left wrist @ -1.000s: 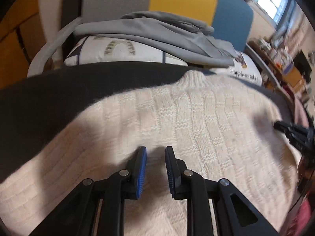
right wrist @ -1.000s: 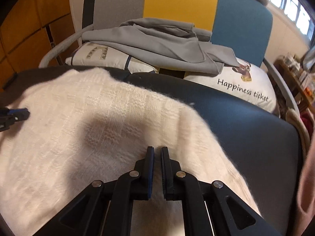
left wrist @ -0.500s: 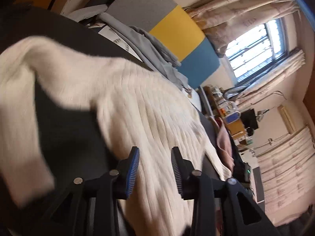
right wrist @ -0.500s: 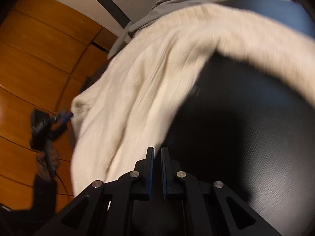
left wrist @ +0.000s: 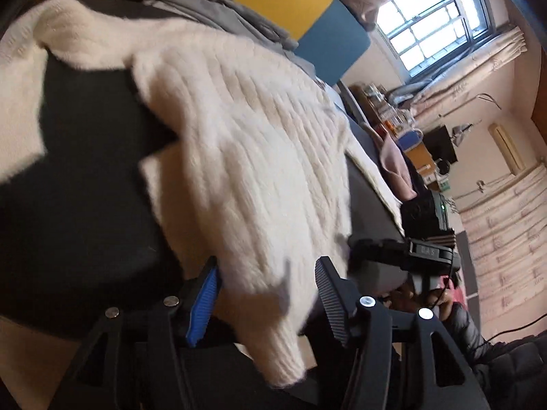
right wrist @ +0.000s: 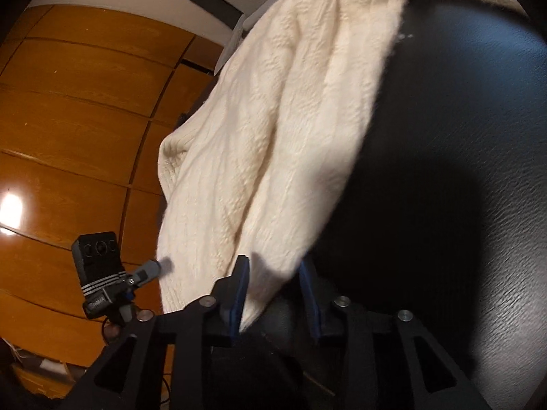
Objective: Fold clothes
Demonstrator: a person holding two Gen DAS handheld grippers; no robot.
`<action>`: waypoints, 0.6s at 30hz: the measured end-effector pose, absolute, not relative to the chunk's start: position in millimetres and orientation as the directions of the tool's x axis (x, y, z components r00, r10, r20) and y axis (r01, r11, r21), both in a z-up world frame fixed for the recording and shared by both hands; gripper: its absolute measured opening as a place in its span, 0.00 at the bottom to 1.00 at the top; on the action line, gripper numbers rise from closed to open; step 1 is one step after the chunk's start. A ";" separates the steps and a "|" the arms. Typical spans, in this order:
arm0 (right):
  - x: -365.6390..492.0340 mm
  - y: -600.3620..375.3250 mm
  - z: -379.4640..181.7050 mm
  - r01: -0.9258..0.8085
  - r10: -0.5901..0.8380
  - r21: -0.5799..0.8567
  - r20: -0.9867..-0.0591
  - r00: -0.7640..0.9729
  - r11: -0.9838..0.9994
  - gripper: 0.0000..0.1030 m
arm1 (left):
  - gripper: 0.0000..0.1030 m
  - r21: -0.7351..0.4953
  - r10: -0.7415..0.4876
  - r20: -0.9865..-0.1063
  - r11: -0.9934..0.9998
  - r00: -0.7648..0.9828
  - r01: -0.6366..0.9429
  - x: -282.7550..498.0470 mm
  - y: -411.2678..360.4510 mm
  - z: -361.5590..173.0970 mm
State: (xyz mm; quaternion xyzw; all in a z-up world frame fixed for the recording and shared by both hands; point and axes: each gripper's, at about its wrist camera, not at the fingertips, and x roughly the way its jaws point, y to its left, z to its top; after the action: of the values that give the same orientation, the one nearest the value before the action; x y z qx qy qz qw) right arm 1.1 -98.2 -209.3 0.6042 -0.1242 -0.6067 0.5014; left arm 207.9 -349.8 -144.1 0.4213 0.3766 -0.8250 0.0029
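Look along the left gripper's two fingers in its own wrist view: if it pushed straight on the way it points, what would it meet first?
The cream knitted sweater. Its hem already hangs between the open left gripper, whose jaws have just been opening; beyond lies the dark table. Depth is hard to judge.

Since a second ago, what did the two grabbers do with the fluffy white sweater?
Both grabbers swung out from over the middle of the sweater to its near corners at the edge of the black table. The left gripper and right gripper have just been opening, and each now has a sweater corner between its jaws, not yet pinched. The sweater lies spread on the table as before, as does the grey garment behind it.
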 end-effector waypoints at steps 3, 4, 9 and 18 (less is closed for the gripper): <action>12.3 -110.0 -205.6 0.519 -0.731 0.702 -0.654 0.197 -0.488 0.34 | 0.41 -0.630 0.348 -0.708 -0.703 -0.614 0.329 195.4 -340.8 -152.9; 15.7 -114.8 -205.6 0.542 -0.714 0.672 -0.677 0.177 -0.503 0.21 | 0.26 -0.618 0.345 -0.725 -0.707 -0.596 0.343 195.2 -335.4 -154.4; 13.5 -114.1 -199.1 0.565 -0.711 0.629 -0.696 0.101 -0.535 0.07 | 0.15 -0.689 0.406 -0.657 -0.664 -0.635 0.289 182.8 -333.2 -141.4; 5.4 -56.5 -97.5 0.651 -0.826 0.607 -0.562 -0.053 -0.455 0.06 | 0.12 -0.871 0.503 -0.315 -0.491 -0.805 0.034 193.2 -363.1 -66.9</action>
State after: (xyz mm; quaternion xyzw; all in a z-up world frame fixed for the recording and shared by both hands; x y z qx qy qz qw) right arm 5.4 -56.5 -97.5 0.4584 -0.0952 -0.7194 0.5131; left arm 193.2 -363.1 -66.9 0.2775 0.4838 -0.8176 -0.1433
